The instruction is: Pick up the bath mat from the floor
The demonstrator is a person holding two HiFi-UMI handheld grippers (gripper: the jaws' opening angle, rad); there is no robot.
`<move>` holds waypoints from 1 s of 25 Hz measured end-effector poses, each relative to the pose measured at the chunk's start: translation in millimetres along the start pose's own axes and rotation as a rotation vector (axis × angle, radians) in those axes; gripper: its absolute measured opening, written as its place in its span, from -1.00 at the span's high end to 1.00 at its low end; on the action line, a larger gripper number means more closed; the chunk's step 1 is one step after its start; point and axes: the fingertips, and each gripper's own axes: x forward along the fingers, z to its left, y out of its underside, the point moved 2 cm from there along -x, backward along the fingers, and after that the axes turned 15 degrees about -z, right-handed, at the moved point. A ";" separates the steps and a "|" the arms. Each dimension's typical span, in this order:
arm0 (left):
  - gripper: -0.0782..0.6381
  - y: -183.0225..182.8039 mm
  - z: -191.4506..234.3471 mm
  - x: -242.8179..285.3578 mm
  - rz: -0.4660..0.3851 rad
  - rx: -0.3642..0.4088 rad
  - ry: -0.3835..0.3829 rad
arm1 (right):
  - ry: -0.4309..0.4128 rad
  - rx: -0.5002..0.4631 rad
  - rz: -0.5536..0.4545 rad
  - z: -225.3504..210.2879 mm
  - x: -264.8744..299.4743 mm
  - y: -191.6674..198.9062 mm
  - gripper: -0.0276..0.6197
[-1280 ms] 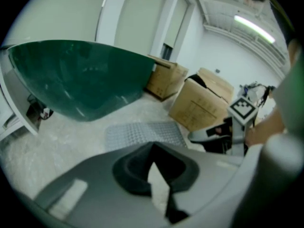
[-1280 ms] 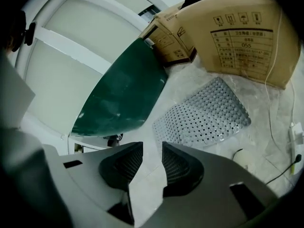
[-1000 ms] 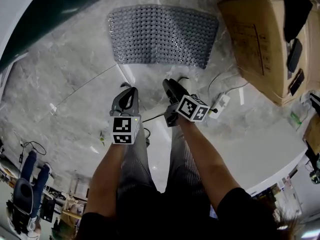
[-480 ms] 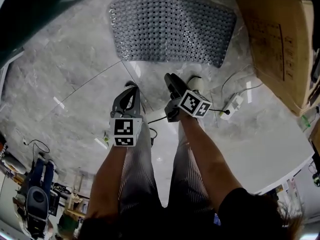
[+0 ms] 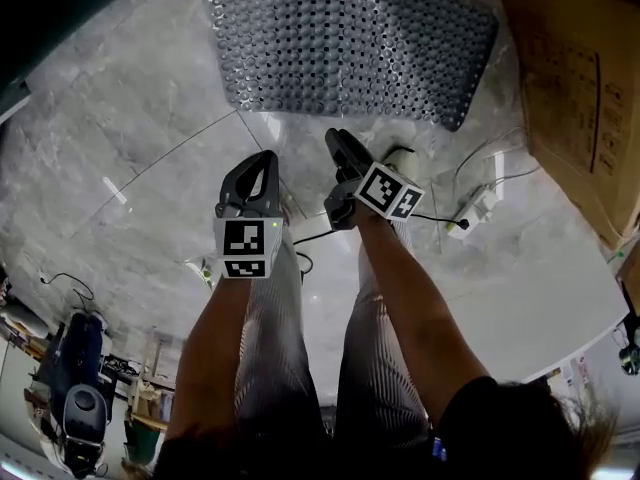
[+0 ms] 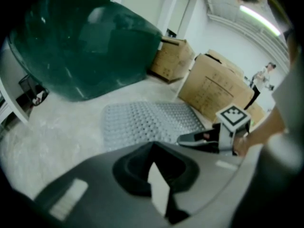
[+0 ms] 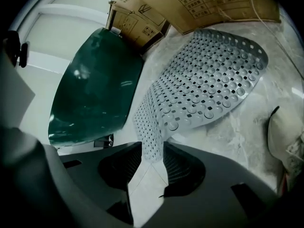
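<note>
The grey perforated bath mat (image 5: 350, 43) lies flat on the marble floor ahead of me; it also fills the middle of the left gripper view (image 6: 147, 120) and the right gripper view (image 7: 204, 89). My left gripper (image 5: 262, 160) hangs in the air short of the mat's near edge, jaws closed with nothing between them. The right gripper (image 5: 335, 140) is beside it, a little nearer the mat edge, also shut and empty. In the right gripper view the jaw tips (image 7: 152, 159) line up with the mat's near corner. The left gripper view (image 6: 153, 167) shows the right gripper (image 6: 209, 137) at its right.
Cardboard boxes (image 5: 580, 98) stand right of the mat. A white power strip (image 5: 478, 208) with cables lies on the floor near the right gripper. A dark green tub (image 6: 80, 42) rises left of the mat. The person's legs are below the grippers.
The mat has come closer and now fills more of the top of the head view. Both grippers have advanced slightly toward it and stay shut.
</note>
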 end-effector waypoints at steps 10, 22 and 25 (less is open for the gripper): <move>0.76 15.5 5.8 29.0 -0.011 -0.014 -0.016 | 0.007 0.056 -0.022 -24.5 32.7 4.4 0.49; 0.76 32.6 29.1 43.6 -0.015 -0.027 -0.063 | -0.075 0.017 -0.053 -26.3 56.1 6.0 0.58; 0.76 32.8 30.6 43.6 -0.017 -0.021 -0.064 | -0.116 0.035 -0.072 -22.1 54.8 3.2 0.54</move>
